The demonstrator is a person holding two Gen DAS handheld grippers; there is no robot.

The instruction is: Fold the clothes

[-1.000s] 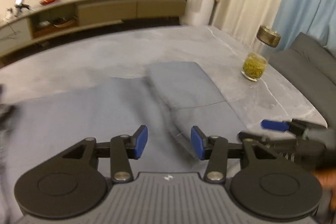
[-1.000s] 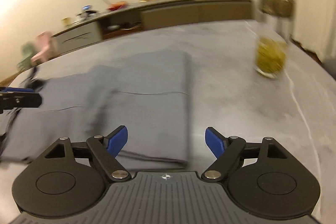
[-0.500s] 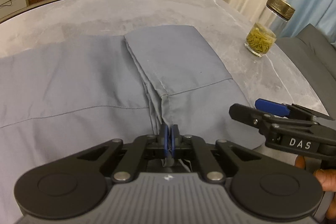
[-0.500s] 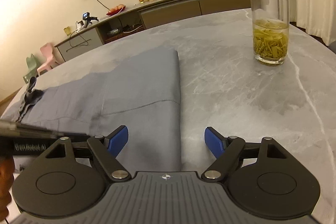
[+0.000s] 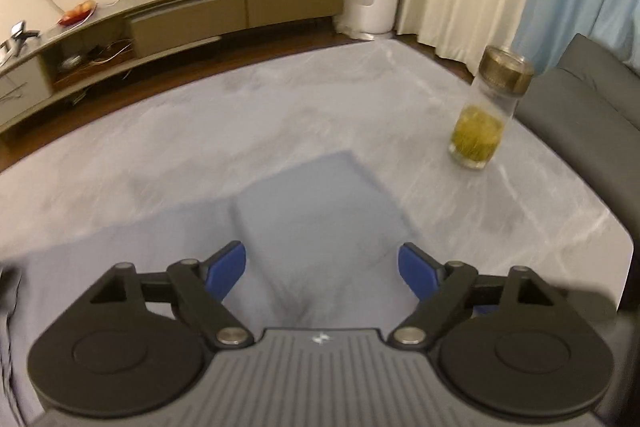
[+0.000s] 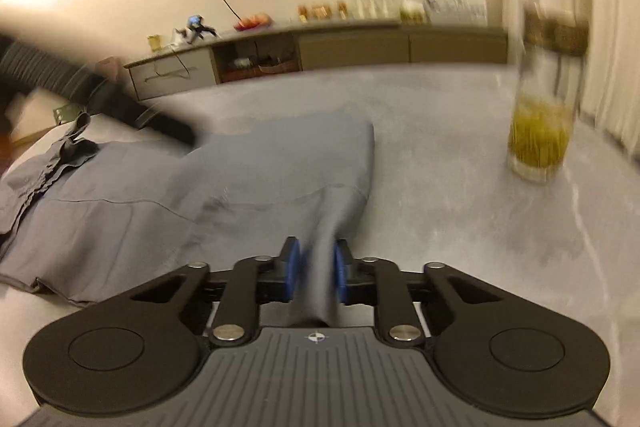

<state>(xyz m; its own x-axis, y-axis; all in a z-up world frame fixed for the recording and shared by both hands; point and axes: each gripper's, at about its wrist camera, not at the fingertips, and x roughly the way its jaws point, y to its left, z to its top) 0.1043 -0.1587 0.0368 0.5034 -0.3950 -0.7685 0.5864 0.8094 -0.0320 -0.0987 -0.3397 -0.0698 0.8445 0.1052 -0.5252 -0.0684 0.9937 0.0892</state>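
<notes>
While the left hand-held gripper [image 5: 322, 269] hovers spread wide above the gray garment [image 5: 316, 215] on the tabletop [image 5: 280, 119], the right hand-held gripper [image 6: 313, 269] pinches a raised fold of it; a jar [image 6: 544, 115] stands ahead to its right.

Left hand-held gripper [image 5: 321, 267] — blue pads spread wide, nothing between them. Right hand-held gripper [image 6: 313, 269] — pads pinched on grey fabric.

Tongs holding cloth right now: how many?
1. The right tongs are shut on the grey garment at its near edge. The left tongs are open above the garment, gripping nothing.
</notes>
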